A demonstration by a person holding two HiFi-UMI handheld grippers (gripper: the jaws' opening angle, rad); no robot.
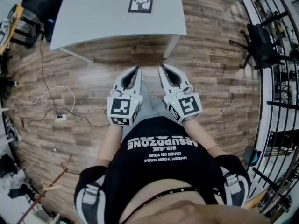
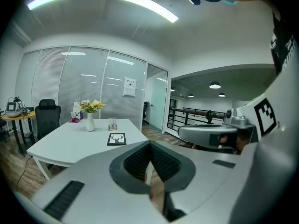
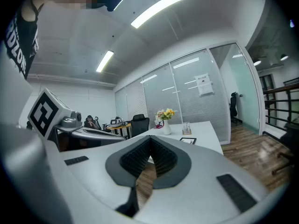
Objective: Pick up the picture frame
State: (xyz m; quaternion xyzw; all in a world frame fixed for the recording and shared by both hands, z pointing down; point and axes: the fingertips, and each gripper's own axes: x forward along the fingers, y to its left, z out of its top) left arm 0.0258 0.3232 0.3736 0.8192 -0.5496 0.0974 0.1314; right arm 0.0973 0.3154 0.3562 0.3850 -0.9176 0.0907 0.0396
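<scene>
The picture frame [image 1: 140, 2], black-edged with a deer silhouette on white, lies flat on the white table [image 1: 93, 17] at the far edge of the head view. It also shows small on the table in the left gripper view as the frame [image 2: 116, 139] and in the right gripper view as the frame [image 3: 188, 141]. My left gripper [image 1: 138, 69] and right gripper [image 1: 160, 67] are held side by side in front of the person's body, over the wooden floor, well short of the table. Both have their jaws closed tip to tip with nothing between them.
A vase of flowers [image 2: 90, 113] and a small stand [image 2: 112, 124] sit further back on the table. A black office chair [image 2: 46, 118] stands at its far left. White cables with a power strip [image 1: 60, 117] lie on the floor at the left; black railings [image 1: 280, 78] run along the right.
</scene>
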